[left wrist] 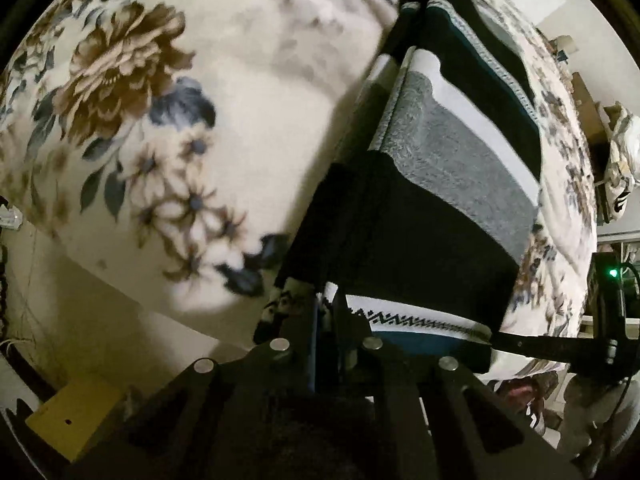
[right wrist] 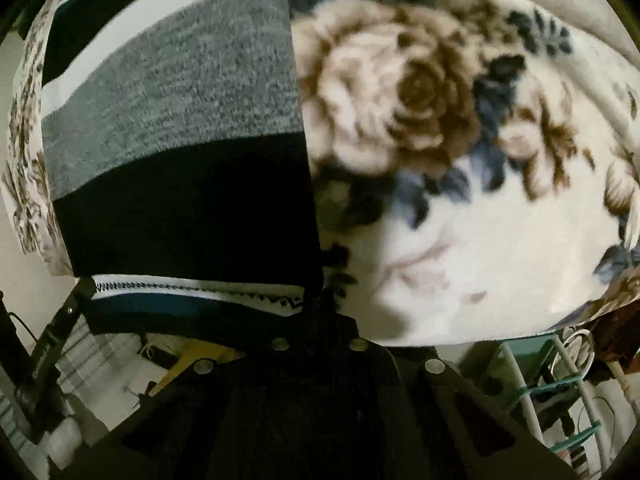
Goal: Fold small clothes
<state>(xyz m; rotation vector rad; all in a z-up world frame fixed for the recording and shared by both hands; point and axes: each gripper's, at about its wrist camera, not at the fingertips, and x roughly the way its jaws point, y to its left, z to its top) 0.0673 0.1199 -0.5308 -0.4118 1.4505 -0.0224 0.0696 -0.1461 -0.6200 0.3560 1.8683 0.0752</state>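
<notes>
A small striped garment (left wrist: 448, 184) with black, grey, white and teal bands and a zigzag-trimmed hem lies on a floral blanket (left wrist: 160, 120). My left gripper (left wrist: 326, 312) is shut on the garment's near left corner at the hem. The right wrist view shows the same garment (right wrist: 180, 128) on the left, with my right gripper (right wrist: 320, 300) shut on its near right corner. The right gripper's arm (left wrist: 560, 346) reaches in at the left wrist view's right edge. Both sets of fingertips are hidden by cloth.
The blanket (right wrist: 460, 160) covers a bed whose near edge drops off just before both grippers. A yellow box (left wrist: 76, 416) sits on the floor at lower left. A white and green rack (right wrist: 560, 392) stands at lower right.
</notes>
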